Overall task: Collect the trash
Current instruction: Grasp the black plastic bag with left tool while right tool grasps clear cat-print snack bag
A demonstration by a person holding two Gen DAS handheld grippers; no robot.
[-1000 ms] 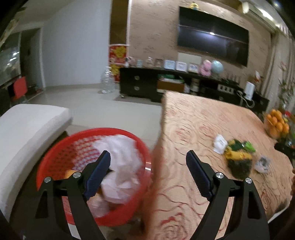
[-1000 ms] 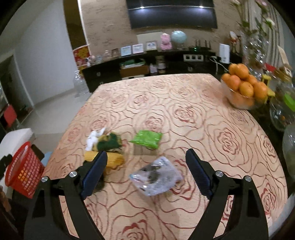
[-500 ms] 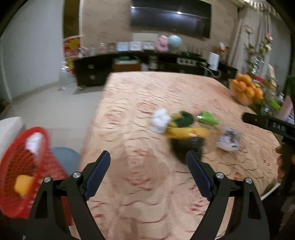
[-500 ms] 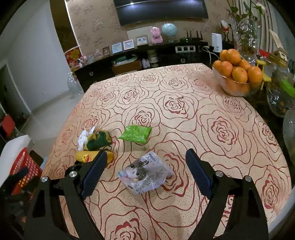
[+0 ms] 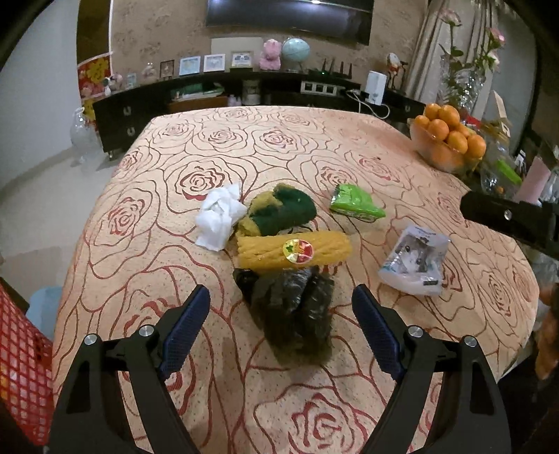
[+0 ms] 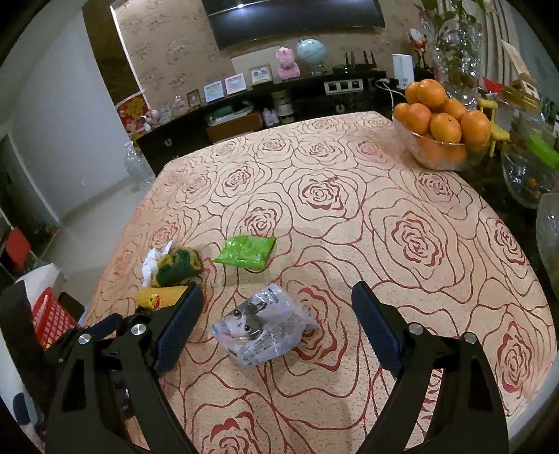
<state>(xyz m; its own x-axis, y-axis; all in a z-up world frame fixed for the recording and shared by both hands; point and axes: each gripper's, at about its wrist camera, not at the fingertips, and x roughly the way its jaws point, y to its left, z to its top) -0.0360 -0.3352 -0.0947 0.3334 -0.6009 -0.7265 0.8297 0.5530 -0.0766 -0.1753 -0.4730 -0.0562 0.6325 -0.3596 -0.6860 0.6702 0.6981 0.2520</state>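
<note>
The left gripper (image 5: 281,314) is poised with its jaws closing around a dark crumpled bag (image 5: 293,310), not yet pressed. The right gripper (image 6: 277,326) is held wide apart above a clear wrapper (image 6: 262,326), nothing grasped.

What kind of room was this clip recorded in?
Most likely a home living or dining room: a wall-mounted television hangs above a dark sideboard of framed pictures, and a rose-patterned tablecloth carries a bowl of oranges and scattered wrappers.

no text can be read.
</note>
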